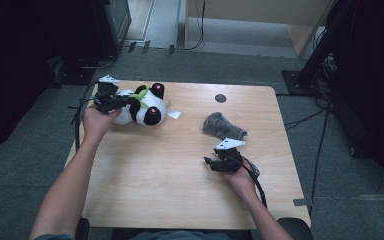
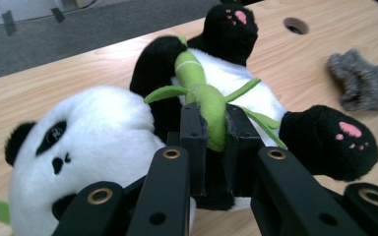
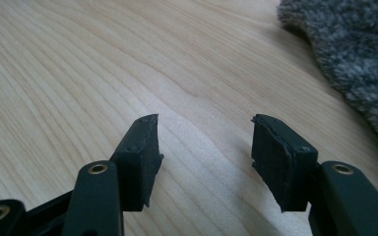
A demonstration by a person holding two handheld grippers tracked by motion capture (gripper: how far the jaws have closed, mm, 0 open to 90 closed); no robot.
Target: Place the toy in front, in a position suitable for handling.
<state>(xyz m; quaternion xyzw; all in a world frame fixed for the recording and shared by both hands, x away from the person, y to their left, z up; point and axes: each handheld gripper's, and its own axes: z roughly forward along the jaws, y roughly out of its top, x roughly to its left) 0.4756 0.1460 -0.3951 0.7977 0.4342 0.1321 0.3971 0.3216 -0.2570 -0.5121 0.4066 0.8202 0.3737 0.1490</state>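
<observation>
A black-and-white panda plush [image 1: 147, 104] lies on its back at the far left of the wooden table [image 1: 170, 175], pink paw pads up. In the left gripper view, the panda [image 2: 103, 123] carries a green bamboo stalk [image 2: 204, 93] across its chest. My left gripper [image 2: 215, 123] is shut on the lower end of that stalk. From the high view, the left gripper [image 1: 127, 101] reaches the panda from the left. My right gripper [image 1: 211, 162] rests low at the table's right, and its jaws [image 3: 204, 142] stand open over bare wood.
A grey furry cloth [image 1: 223, 126] lies just beyond the right gripper, at the upper right in the right gripper view [image 3: 354, 54]. The table has a round hole [image 1: 220, 98] near its far edge. Cables and dark equipment stand on the floor around the table.
</observation>
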